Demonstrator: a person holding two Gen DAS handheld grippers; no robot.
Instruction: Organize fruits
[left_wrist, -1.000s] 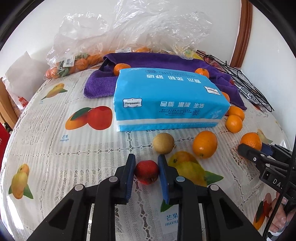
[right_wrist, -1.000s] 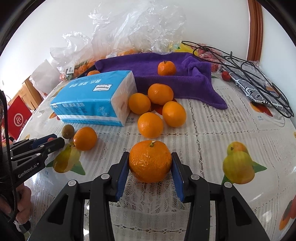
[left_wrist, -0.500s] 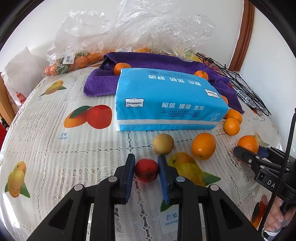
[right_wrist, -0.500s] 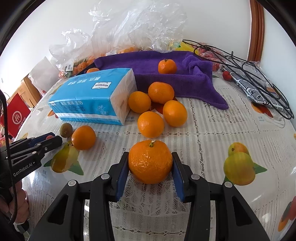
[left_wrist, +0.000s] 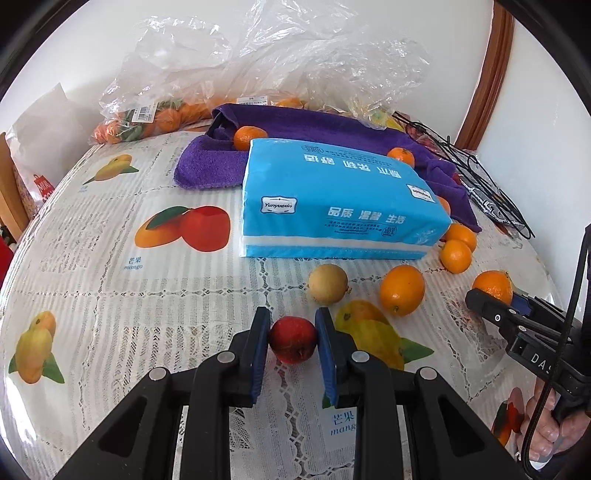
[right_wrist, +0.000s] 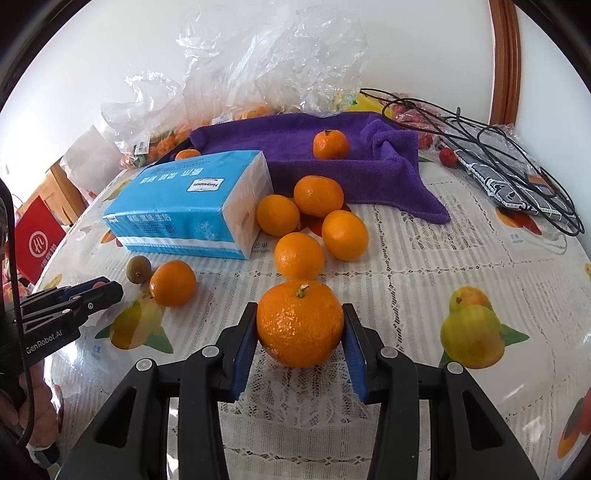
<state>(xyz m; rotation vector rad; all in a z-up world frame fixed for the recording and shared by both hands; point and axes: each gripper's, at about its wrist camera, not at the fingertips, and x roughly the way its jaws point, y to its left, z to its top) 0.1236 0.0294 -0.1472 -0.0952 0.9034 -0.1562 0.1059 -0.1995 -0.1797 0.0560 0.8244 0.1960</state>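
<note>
My left gripper (left_wrist: 291, 334) is shut on a small red fruit (left_wrist: 293, 341), its blue pads pressing both sides, low over the fruit-print tablecloth (left_wrist: 110, 295). My right gripper (right_wrist: 300, 328) is shut on a large orange (right_wrist: 300, 323) with its stem up, close to the cloth. Whether either fruit rests on the table I cannot tell. In the left wrist view the right gripper (left_wrist: 491, 308) shows at the right edge with that orange (left_wrist: 493, 284). The left gripper (right_wrist: 92, 291) shows at the left of the right wrist view. Loose oranges (right_wrist: 299, 254) and a brownish round fruit (left_wrist: 328, 283) lie between them.
A blue tissue pack (left_wrist: 340, 199) lies mid-table in front of a purple towel (right_wrist: 351, 173) holding an orange (right_wrist: 330, 144). Clear plastic bags (left_wrist: 277, 66) with fruit stand at the back. Black wire (right_wrist: 517, 155) lies back right. A person's hand (left_wrist: 546, 435) grips the right handle.
Both grips stay as they were. The left wrist view has shifted only slightly, and the right gripper has kept still.
</note>
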